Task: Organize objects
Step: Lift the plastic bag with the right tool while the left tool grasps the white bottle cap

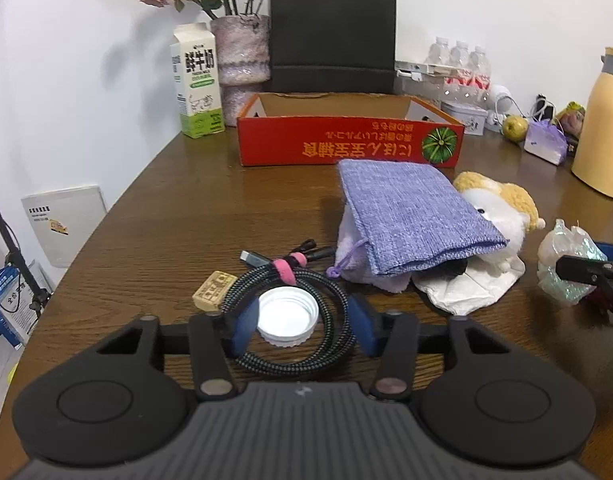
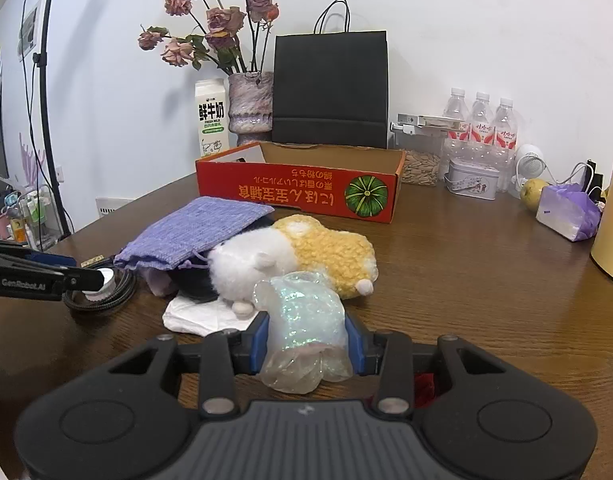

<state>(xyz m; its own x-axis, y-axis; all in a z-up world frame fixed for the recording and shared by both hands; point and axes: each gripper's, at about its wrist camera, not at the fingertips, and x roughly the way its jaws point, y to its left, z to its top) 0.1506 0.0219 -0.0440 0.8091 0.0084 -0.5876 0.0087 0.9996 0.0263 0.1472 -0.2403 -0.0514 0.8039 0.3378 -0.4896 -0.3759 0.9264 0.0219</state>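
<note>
Brown wooden table (image 1: pixel 154 216); red box (image 1: pixel 346 144); coiled cable (image 1: pixel 330 300); milk carton (image 1: pixel 196 80).

the plush toy (image 1: pixel 502 208) is partly hidden under the purple pouch (image 1: pixel 410 216). the yellow flask (image 1: pixel 602 120) is cut by the picture edge. a dark thing (image 2: pixel 194 280) under the pouch is unclear.

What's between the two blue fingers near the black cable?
A white bottle cap, sitting inside the coiled cable, between the left gripper's fingers. The left wrist view shows it.

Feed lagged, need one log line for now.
left gripper: fingers around white cap, gap left | right gripper: shut on shiny wrapper | red box: nothing seen inside
</note>
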